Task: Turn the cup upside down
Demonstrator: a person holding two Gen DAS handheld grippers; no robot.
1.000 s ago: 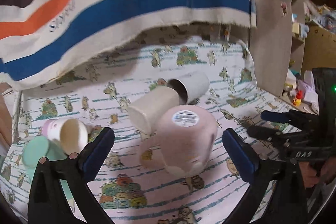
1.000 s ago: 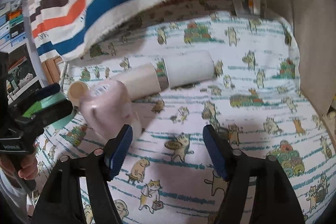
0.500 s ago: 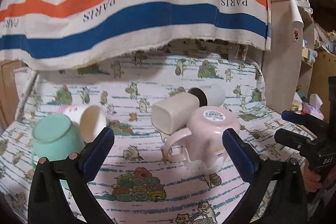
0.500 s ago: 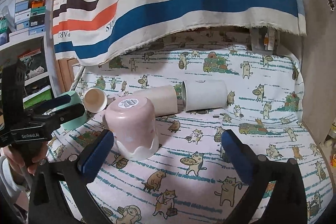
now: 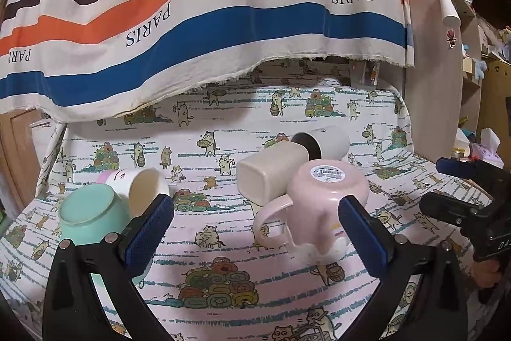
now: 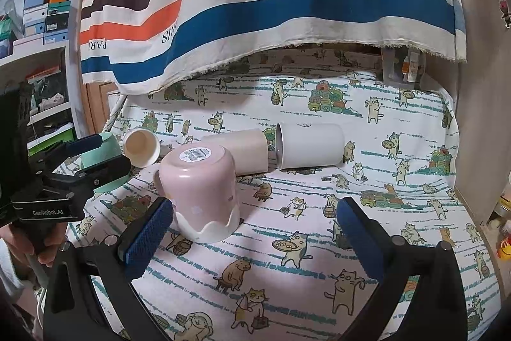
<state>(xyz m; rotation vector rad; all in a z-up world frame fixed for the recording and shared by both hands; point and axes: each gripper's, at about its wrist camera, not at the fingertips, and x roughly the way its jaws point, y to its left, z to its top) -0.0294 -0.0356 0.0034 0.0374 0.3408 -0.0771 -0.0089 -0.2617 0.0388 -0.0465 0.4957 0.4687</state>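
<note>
A pink mug (image 5: 322, 206) with a handle stands upside down on the cat-print cloth, its barcode sticker on top; it also shows in the right wrist view (image 6: 201, 190). My left gripper (image 5: 255, 232) is open and empty, just in front of the mug and apart from it. My right gripper (image 6: 254, 232) is open and empty, to the right of the mug. The left gripper also appears in the right wrist view (image 6: 92, 158), and the right gripper in the left wrist view (image 5: 460, 187).
A beige cup (image 5: 271, 178) and a white cup (image 5: 325, 143) lie on their sides behind the mug. A mint mug (image 5: 89, 216) stands upside down at left beside a small tipped cup (image 5: 140, 184). A striped towel (image 5: 191, 5) hangs behind; a cabinet (image 5: 434, 85) stands right.
Both grippers pulled back and levelled out; the right jaws opened wider. The pink mug went from tilted to standing upside down on the cloth, free of both grippers.
</note>
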